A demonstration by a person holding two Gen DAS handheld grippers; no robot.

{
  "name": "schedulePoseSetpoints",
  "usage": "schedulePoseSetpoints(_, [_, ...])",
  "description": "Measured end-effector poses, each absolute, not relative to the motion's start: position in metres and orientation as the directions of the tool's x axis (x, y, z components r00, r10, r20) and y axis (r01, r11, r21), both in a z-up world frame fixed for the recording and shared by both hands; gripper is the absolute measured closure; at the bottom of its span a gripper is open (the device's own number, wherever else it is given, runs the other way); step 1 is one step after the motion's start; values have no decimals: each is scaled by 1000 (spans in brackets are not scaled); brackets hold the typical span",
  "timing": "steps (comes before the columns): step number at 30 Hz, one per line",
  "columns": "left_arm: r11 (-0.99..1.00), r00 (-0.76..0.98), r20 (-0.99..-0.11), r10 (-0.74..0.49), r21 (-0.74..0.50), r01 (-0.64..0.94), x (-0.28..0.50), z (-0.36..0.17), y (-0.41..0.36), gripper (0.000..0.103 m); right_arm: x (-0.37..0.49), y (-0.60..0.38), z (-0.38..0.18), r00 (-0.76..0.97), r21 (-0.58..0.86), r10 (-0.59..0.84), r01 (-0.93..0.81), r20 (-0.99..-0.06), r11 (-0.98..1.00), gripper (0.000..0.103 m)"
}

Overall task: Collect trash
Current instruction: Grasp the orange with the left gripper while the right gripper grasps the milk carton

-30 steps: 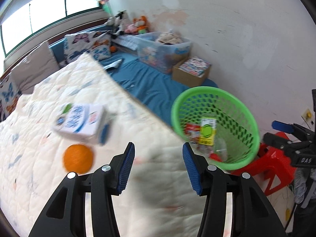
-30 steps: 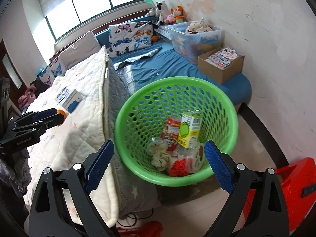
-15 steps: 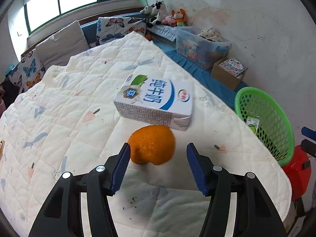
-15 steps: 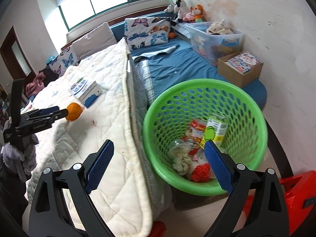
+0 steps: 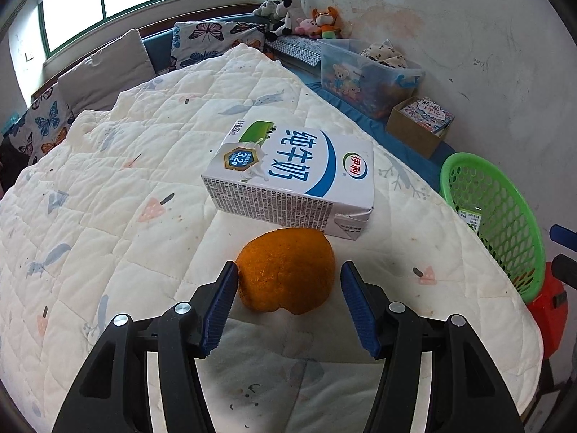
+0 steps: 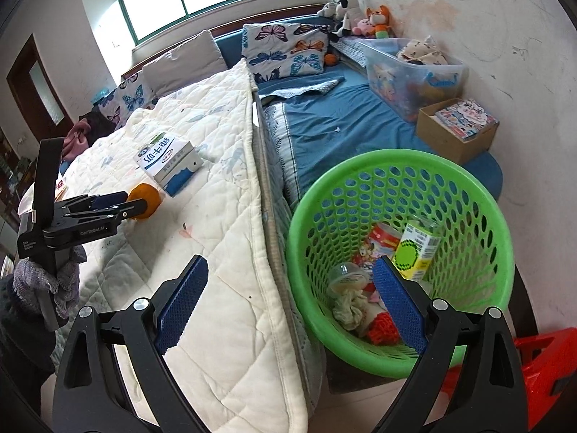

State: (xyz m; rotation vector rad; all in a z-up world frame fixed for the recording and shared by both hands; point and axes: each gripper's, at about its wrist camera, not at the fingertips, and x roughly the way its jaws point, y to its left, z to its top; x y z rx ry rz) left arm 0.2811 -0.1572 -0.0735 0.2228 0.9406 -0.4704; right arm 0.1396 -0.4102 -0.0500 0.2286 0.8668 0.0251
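The left gripper hovers over the quilt with its fingers released on either side of an orange peel, having just been opening; whether the left pad touches it, I cannot tell. A milk carton lies just beyond. The right gripper, fingers spread and empty, points at the bed edge beside the green basket of trash.
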Motion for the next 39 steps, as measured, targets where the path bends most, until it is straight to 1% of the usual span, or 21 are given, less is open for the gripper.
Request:
schedulePoseSetpoints(4, [877,497,-817,-293,-22,481,283,-74,-158,46,146,-405,-52,642,204,121,56,-757,977,11])
schedulePoseSetpoints(7, [875,491,-816,-304,-36,482,285,-73,-157,41,149,-399,-53,639,199,127,41,-759,979,11])
schedulePoseSetpoints(12, [877,486,-822,-297,-34,479,289,-78,-156,41,157,-394,-54,634,198,135,29,-761,980,11])
schedulePoseSetpoints(13, [877,484,-822,-299,-37,479,289,-79,-156,44,158,-393,-54,634,198,136,27,-762,980,11])
schedulePoseSetpoints(15, [877,484,-820,-305,-44,479,290,-80,-154,46,160,-391,-55,633,196,137,23,-762,980,11])
schedulePoseSetpoints(17, [876,484,-818,-312,-50,480,289,-79,-153,51,162,-389,-55,631,196,140,18,-763,980,11])
schedulePoseSetpoints(19, [873,484,-817,-314,-49,484,287,-78,-153,60,165,-388,-55,628,194,145,11,-765,981,11])
schedulePoseSetpoints(22, [875,484,-815,-320,-59,480,285,-75,-148,66,170,-384,-55,625,189,153,-8,-765,982,11])
schedulePoseSetpoints(27, [881,497,-807,-320,-60,470,279,-66,-136,70,184,-369,-54,620,174,177,-66,-764,982,11])
schedulePoseSetpoints(33, [890,525,-792,-311,-49,452,273,-50,-115,70,212,-340,-46,615,163,227,-159,-755,974,11])
schedulePoseSetpoints(39, [903,547,-784,-295,-41,429,271,-38,-92,71,250,-303,-39,603,109,257,-272,-755,956,11])
